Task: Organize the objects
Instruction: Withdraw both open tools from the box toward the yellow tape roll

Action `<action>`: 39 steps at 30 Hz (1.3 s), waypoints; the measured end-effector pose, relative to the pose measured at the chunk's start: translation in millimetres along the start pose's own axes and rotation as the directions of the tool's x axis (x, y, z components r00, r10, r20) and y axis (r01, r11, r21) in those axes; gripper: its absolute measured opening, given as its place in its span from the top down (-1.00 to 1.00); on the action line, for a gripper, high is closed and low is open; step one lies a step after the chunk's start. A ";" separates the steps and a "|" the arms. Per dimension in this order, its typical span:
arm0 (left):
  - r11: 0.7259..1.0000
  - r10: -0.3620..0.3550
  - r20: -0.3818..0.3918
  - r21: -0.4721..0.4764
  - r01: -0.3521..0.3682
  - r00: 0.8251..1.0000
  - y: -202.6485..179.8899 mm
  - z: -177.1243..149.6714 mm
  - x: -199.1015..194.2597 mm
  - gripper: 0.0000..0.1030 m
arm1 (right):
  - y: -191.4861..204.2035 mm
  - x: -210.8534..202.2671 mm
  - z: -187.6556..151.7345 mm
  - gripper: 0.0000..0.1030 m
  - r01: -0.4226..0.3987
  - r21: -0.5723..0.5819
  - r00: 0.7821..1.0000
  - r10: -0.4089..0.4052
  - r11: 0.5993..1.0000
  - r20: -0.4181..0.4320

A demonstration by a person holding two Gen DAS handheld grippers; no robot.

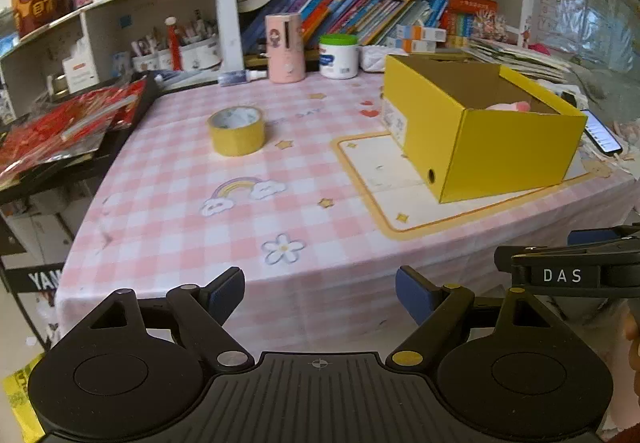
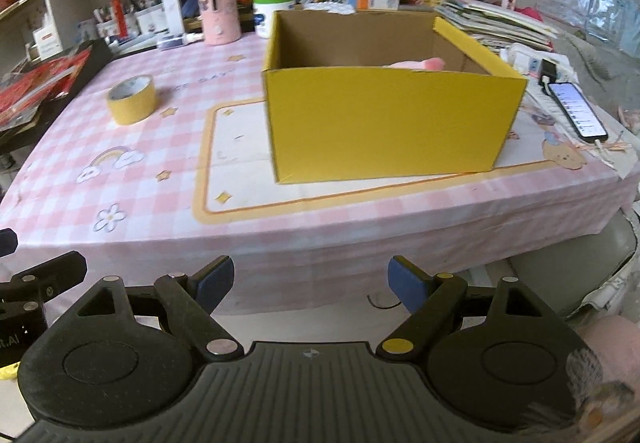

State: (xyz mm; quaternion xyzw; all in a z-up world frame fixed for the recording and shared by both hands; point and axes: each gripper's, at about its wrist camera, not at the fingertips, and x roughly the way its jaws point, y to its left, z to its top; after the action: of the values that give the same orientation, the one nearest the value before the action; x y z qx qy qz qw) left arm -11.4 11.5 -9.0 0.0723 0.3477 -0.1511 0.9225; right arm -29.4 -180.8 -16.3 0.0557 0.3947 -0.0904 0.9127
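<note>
At the far left, a pile of red packets (image 1: pixel 60 127) lies on a dark stand beside the desk (image 1: pixel 168 211), which wears a pink checked cloth. On the left part of the cloth a roll of yellow tape (image 1: pixel 237 130) lies flat, hole up, well apart from everything else. Behind it, at the back edge, a pink cylindrical holder (image 1: pixel 284 47) stands upright, with a white jar with a green lid (image 1: pixel 338 56) just beside it on its right. Further right, an open yellow cardboard box (image 1: pixel 480 147) sits partly on a cream mat with an orange border (image 1: pixel 376 179). Something pink (image 2: pixel 420 64) lies inside the box near its right wall; only its top shows, so what it is cannot be told. Right of the box a phone (image 2: pixel 578 109) lies face up with its screen lit.

The left gripper (image 1: pixel 320 293) hangs before the desk's near edge, its fingers (image 1: pixel 224 293) apart with nothing between them. The right gripper (image 2: pixel 311 283) hangs likewise beside it, fingers (image 2: pixel 408 285) spread wide and empty, facing the box.
</note>
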 end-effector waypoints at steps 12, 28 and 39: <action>0.997 0.058 -0.002 -0.044 -0.058 0.998 28.0 -10.6 -12.6 -0.65 | 37.2 -2.0 -4.0 -0.62 -0.080 -0.065 0.997 0.080 0.995 -0.013; 0.994 0.083 0.014 -0.071 -0.082 0.996 46.7 -12.1 -15.9 -0.66 | 57.3 -0.4 1.1 -0.62 -0.103 -0.102 0.995 0.103 0.989 -0.001; 0.990 0.106 0.033 -0.092 -0.102 0.994 61.9 -9.8 -18.8 -0.66 | 75.2 -1.9 8.2 -0.62 -0.126 -0.131 0.991 0.129 0.983 0.016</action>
State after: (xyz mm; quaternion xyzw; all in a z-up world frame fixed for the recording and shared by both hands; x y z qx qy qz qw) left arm -10.5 76.6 -2.1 0.0455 0.3324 -0.0883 0.9379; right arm -9.1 -108.5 -7.0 0.0203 0.3840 -0.0065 0.9231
